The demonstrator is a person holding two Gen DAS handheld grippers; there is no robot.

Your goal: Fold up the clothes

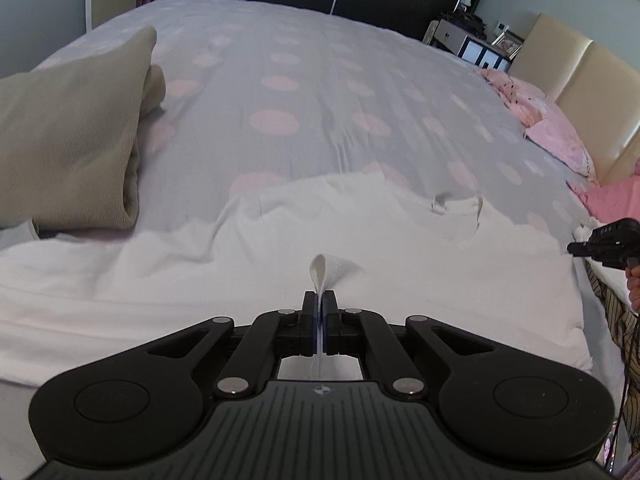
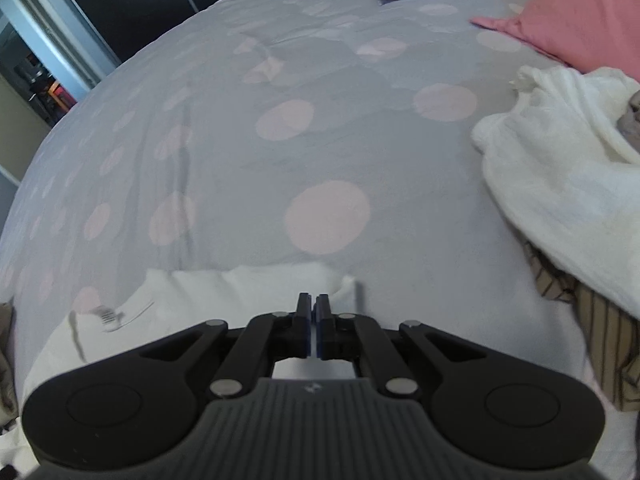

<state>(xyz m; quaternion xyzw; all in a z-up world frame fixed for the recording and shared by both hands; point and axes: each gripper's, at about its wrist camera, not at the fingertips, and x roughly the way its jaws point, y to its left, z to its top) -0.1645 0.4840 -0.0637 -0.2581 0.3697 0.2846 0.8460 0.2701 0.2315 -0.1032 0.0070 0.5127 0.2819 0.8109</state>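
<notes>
Where legible, none, white garment (image 1: 160, 280) pinched.

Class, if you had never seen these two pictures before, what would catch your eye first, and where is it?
First, the left gripper, shut on a pinch of the white garment spread along the bed's near edge. Next, the grey bedspread with large pink dots. At the left lies a folded beige garment.
</notes>
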